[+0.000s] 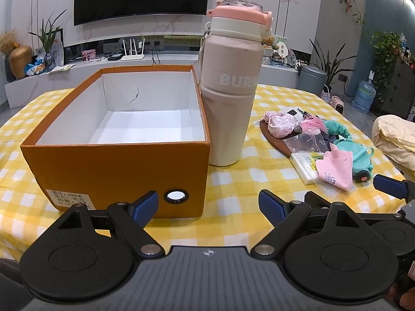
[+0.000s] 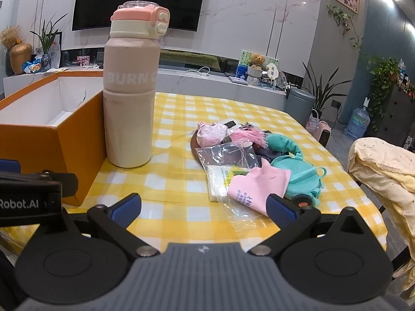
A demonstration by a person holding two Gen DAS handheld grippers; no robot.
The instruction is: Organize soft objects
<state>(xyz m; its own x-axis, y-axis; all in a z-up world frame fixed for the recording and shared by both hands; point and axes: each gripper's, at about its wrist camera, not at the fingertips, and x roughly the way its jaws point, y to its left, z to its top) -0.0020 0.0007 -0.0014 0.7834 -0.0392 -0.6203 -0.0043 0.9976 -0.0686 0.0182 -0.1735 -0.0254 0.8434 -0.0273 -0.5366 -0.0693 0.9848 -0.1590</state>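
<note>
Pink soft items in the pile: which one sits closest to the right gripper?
The flat pink pouch with printed text, at the pile's near edge by the right gripper. The pink satin pouch and tassel lie farther back.

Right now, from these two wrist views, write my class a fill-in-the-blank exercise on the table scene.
1. The orange box has ____ inside it.
2. The tall bottle stands ____ on the checked tablecloth.
3. The bottle's lid is coloured ____.
4. The left tongs and the right tongs both have their jaws ____.

Missing words: nothing; upright; pink; open
</note>
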